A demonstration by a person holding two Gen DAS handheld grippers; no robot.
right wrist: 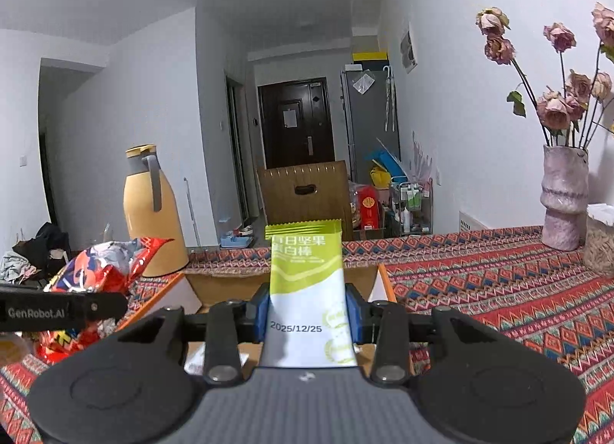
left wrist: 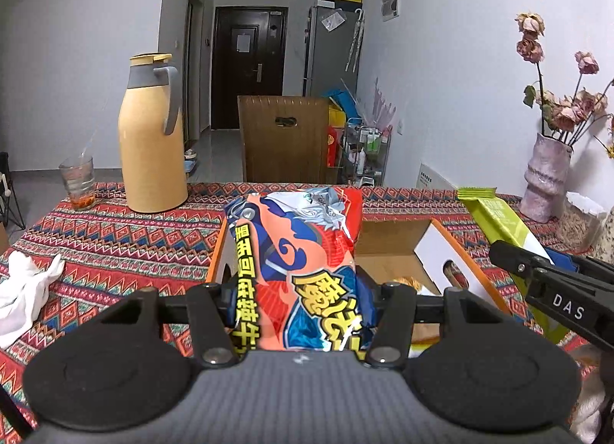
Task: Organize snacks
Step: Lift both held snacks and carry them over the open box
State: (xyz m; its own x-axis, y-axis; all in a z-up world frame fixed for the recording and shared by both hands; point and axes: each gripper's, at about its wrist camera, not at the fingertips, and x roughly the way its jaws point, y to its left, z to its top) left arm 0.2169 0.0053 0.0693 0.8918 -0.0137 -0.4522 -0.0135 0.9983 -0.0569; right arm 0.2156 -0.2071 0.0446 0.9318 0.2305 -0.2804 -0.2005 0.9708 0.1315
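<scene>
Both tools loaded over open box [left wrist: 387,248]: left tool [left wrist: 303,302] pinching noodle bag [left wrist: 303,252], right tool [right wrist: 309,313] pinching green bar [right wrist: 307,283], guessing ready for drop-in.

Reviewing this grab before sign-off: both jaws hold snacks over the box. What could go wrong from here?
1. The red snack bag is slick and puffy and is pinched near one end in the left gripper; it may slip.
2. The right gripper holds the green bar close beside it; they could collide over the cardboard box.
</scene>
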